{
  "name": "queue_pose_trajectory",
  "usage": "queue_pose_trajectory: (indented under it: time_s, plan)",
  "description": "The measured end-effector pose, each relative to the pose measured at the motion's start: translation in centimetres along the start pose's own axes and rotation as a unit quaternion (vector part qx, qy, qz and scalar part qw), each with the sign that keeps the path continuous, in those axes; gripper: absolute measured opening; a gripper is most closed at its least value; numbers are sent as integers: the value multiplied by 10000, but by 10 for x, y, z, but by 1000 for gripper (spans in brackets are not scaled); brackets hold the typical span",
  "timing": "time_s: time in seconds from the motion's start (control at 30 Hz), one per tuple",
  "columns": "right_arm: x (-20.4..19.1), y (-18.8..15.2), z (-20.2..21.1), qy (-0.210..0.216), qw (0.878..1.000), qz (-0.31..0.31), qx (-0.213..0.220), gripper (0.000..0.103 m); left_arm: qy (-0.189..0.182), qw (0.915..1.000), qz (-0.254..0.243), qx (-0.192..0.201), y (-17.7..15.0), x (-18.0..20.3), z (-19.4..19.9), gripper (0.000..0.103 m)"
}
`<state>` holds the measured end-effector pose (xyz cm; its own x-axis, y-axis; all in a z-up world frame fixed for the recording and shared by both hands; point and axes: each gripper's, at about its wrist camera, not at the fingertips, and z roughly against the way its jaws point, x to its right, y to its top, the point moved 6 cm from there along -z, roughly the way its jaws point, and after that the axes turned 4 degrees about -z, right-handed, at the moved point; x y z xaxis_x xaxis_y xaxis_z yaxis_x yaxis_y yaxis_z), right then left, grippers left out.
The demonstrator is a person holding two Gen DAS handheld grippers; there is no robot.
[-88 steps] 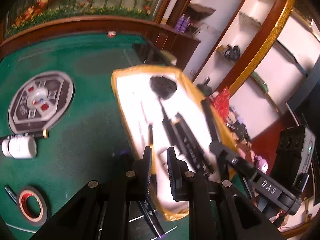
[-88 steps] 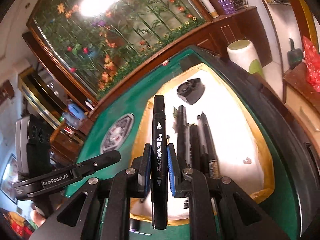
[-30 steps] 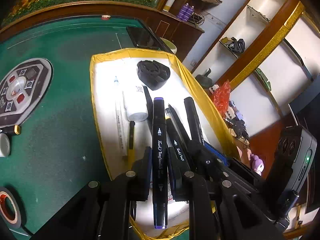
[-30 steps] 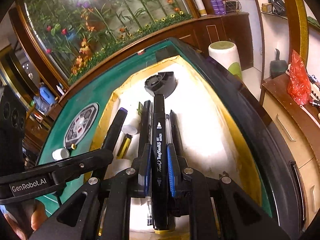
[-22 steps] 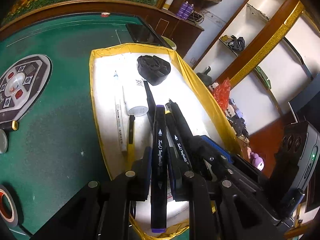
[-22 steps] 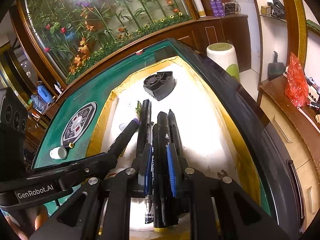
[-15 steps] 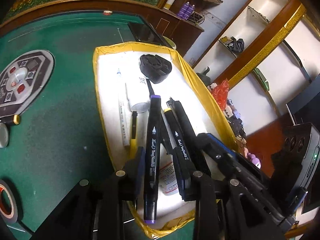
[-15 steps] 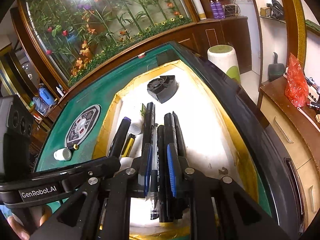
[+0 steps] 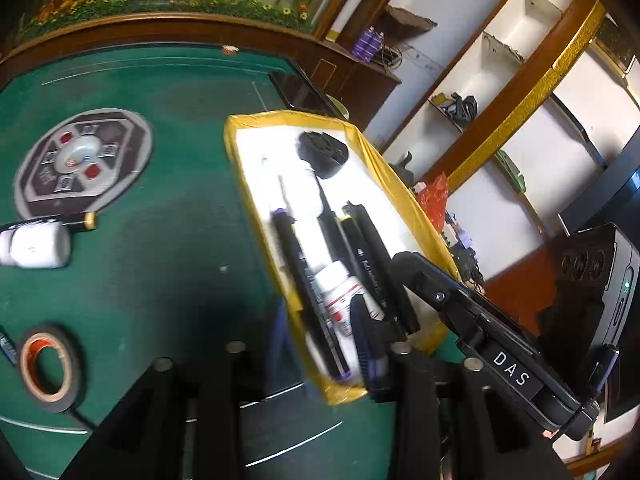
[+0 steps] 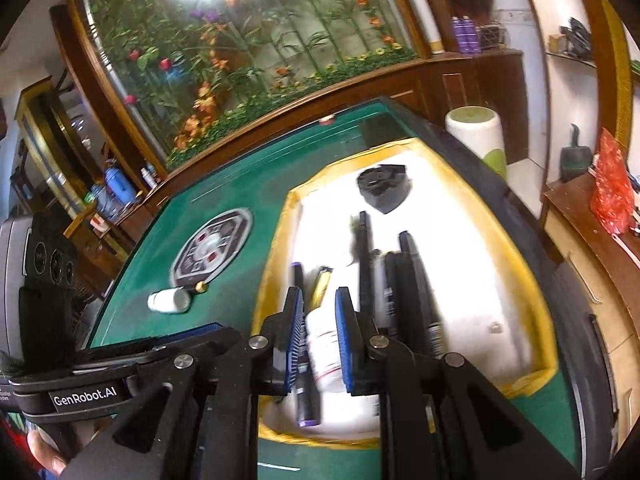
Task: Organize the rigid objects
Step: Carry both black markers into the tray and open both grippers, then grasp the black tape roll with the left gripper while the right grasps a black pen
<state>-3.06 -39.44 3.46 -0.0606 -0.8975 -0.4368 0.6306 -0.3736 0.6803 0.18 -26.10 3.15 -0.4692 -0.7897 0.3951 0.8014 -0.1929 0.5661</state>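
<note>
one yellow-edged tray (image 9: 404,200). in it: one black fan (image 9: 324,152), one white bottle (image 9: 344,296), about five dark markers and pens (image 9: 308,284), blurred. on the green table (image 9: 160,260), left: one white bottle (image 9: 34,244), one tape roll (image 9: 48,364), one round panel (image 9: 84,160).

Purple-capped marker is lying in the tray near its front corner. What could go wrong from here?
1. The left gripper has its jaws opening with the purple-capped marker between them; pulling away askew could drag it over the tray rim.
2. The right gripper hangs close beside it, so the tools may knock together.
</note>
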Motion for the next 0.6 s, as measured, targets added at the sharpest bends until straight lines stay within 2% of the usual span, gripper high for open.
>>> queue_pose_trajectory:
  time_s: [0.07,0.17,0.23,0.37,0.43,0.5,0.6]
  plan:
    - [-12,-5,-2,77,9999,114,-62,16,23,10000,45,85,-3,-9,10,41]
    - [-28,-12,-5,203,9994,221,-151,23,97,9998,25,193,-12,-24,28,47]
    - [-37,-17,-6,283,9990,277,-201,25,228,9992,27,312,-19,-38,42,63]
    - [-65,-34,-14,483,9963,592,-380,28,701,9955,66,635,-37,-78,77,72]
    - [-78,-42,-18,552,9946,757,-442,37,1037,9919,56,733,-46,-99,90,83]
    - [-93,-53,-27,648,9921,939,-515,43,1381,9873,92,775,-54,-121,100,86]
    - [-107,-69,-43,713,9885,1123,-717,44,1569,9854,192,630,-62,-144,97,86]
